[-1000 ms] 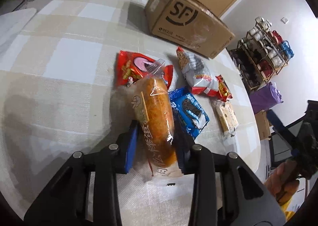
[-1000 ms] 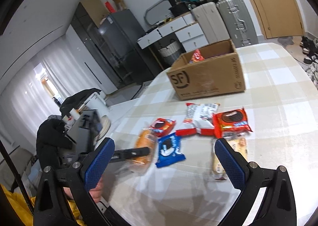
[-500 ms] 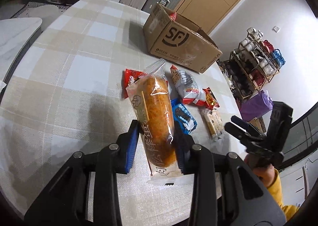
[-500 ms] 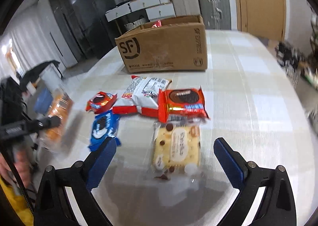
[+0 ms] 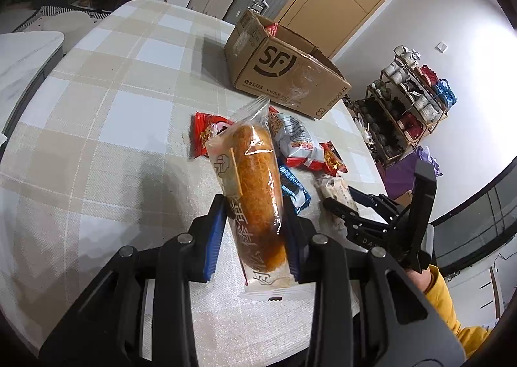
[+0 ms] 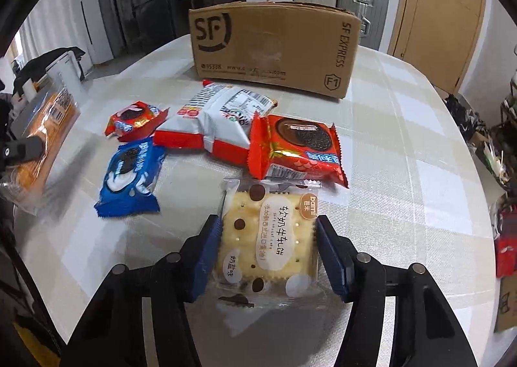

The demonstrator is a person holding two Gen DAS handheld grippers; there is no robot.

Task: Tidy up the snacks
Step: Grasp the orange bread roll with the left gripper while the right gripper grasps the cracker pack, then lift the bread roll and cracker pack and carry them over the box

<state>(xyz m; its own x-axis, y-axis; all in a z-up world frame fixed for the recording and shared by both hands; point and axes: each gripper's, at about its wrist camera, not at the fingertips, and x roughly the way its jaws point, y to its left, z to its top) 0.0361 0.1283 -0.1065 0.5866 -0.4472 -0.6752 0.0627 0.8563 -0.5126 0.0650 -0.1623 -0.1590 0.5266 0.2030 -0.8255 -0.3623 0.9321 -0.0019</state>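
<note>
snacks lay loose on the checked worktop (image 6: 404,153) in front of the cardboard box (image 6: 274,47), which stood open-topped at the far side as the likely place for them to go; a red packet corner already showed over its rim in the left wrist view. nearest the box sat the white-and-red pouch (image 6: 219,118), with a small red cookie pack (image 6: 135,118) beside it away from the door, a larger red cookie pack (image 6: 297,147) on the door side overlapping the pouch, and a blue cookie pack (image 6: 129,176) further from the box.

the left tool (image 5: 255,231) was pinching the bread roll in its clear wrapper (image 5: 255,173) near its lower end, so the long pack stood tilted up and clear of the worktop, its sealed tip pointing toward the box. held that way it looked ready to be carried over.

the right tool (image 6: 268,250) had just been closing around the cracker pack (image 6: 268,237), the snack farthest from the box. its blue pads flanked the pack's two side edges, touching or all but touching the wrapper; i could not tell whether they pressed. the pack lay flat on the worktop, not lifted. taking it by the edges probably suited its flat, stiff square shape.
</note>
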